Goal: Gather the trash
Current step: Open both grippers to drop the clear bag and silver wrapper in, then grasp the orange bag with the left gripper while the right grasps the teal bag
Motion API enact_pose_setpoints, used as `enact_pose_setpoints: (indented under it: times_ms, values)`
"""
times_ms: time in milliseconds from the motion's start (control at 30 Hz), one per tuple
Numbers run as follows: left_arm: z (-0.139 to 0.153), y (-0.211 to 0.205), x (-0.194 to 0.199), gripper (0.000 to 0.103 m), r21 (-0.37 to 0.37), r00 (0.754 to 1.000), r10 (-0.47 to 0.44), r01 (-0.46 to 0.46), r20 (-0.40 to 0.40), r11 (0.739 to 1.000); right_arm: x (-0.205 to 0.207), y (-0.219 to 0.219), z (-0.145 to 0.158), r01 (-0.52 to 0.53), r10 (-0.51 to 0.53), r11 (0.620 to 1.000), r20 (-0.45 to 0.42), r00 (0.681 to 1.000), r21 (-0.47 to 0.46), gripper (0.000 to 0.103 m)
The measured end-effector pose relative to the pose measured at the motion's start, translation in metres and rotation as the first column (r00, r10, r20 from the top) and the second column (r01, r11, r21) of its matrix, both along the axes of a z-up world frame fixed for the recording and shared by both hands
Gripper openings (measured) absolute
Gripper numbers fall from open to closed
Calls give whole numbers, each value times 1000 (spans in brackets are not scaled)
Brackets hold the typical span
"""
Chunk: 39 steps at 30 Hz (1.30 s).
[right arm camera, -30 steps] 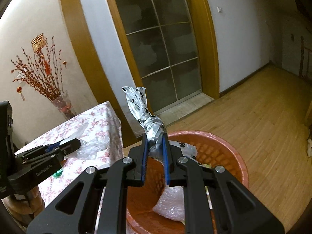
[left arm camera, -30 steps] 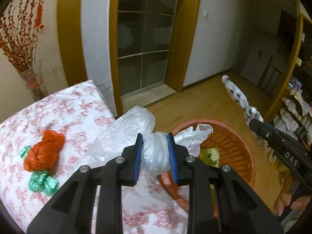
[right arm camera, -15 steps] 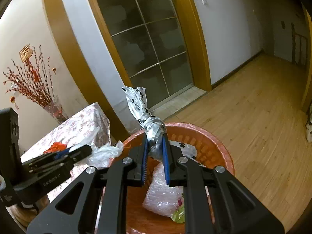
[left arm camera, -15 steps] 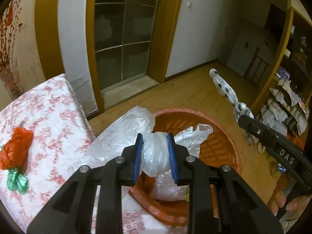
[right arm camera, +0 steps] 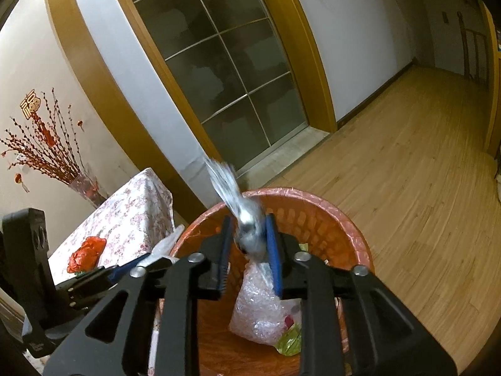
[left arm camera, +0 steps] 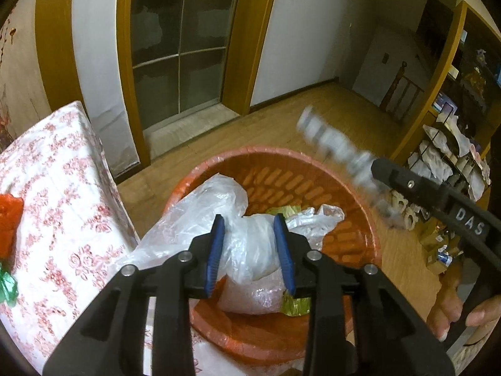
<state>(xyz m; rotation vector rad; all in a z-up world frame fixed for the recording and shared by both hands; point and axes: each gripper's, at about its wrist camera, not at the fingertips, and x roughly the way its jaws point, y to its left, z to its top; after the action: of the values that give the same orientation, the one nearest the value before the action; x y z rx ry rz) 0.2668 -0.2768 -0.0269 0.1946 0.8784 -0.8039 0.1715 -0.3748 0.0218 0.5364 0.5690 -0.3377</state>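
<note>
Crumpled clear plastic bag [left arm camera: 250, 244] bulges between blue pads over orange basket [left arm camera: 360, 200].

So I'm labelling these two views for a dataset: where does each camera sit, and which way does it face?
Left wrist: on the left gripper, looking down along its fingers at the clear plastic bag over the orange basket; a hand shows.
Right wrist: on the right gripper, facing the basket over the blurred silver wrapper.
Shared: basket, floral tablecloth, glass door.
</note>
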Motion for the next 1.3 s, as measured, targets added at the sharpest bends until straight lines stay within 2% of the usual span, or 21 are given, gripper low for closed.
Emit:
enact_pose_setpoints:
  times_ms: [300,500,700,833,967,1133,1233,1300]
  values:
    - [-9,14,6,39,11,999,19,-19,-29,1000,0,1,-2,7,-7,1000,-8,1000,6,35]
    - [-8,29,11,40,29,999,49,-48,-14,998,1,6,-2,-5,5,1000,-22,1000,-11,35]
    - [-5,70,23,41,49,991,133,-134,17,990,7,18,-4,-39,38,999,-35,999,-19,35]
    - [-3,107,34,41,69,976,214,-217,48,974,15,31,-6,-71,70,997,-50,996,-29,35]
    - [6,155,53,49,92,938,332,-341,102,935,23,43,-7,-103,101,994,-65,993,-34,35]
    - [21,217,83,68,89,844,501,-524,192,847,33,58,-11,-142,138,989,-87,987,-34,35]
    - [24,246,106,72,107,787,569,-604,237,790,42,69,-15,-171,166,985,-105,980,-35,35]
    - [21,259,118,73,122,773,590,-625,236,771,48,78,-17,-187,182,982,-117,976,-36,35]
